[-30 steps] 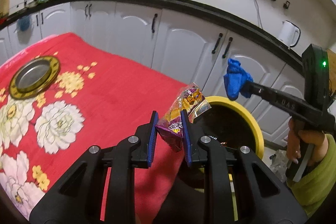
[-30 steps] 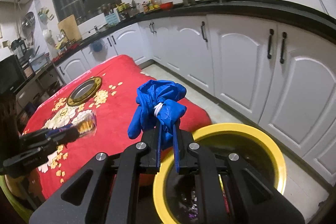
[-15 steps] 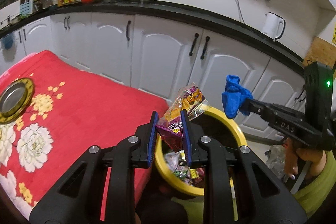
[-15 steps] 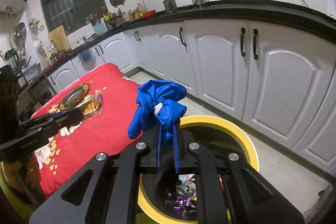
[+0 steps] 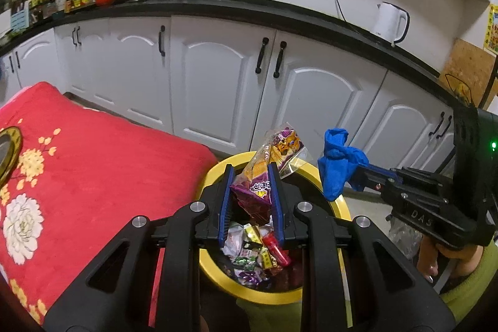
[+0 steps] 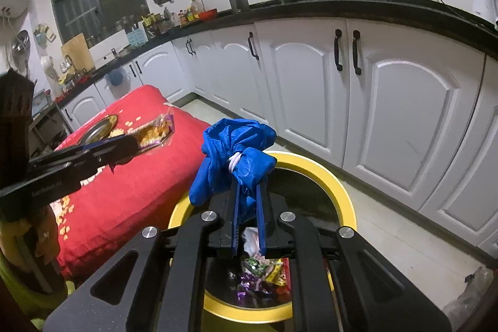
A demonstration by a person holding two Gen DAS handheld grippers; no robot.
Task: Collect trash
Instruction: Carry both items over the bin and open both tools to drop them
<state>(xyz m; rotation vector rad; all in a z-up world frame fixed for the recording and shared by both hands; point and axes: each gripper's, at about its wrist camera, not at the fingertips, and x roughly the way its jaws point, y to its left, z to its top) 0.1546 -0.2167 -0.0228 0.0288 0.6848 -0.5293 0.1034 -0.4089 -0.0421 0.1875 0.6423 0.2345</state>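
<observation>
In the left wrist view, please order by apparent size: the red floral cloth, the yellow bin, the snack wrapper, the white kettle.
1. red floral cloth
2. yellow bin
3. snack wrapper in the left gripper, though nearness to the camera enlarges it
4. white kettle, far off on the counter

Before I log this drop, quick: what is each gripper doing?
Left gripper: closed on the snack wrapper.
Right gripper: closed on the blue bag.

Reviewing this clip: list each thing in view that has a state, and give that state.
left gripper: shut on snack wrapper
snack wrapper: held above the bin
right gripper: shut on blue bag
blue bag: knotted, held over the bin
yellow-rimmed bin: open, wrappers inside
cabinet doors: closed
</observation>
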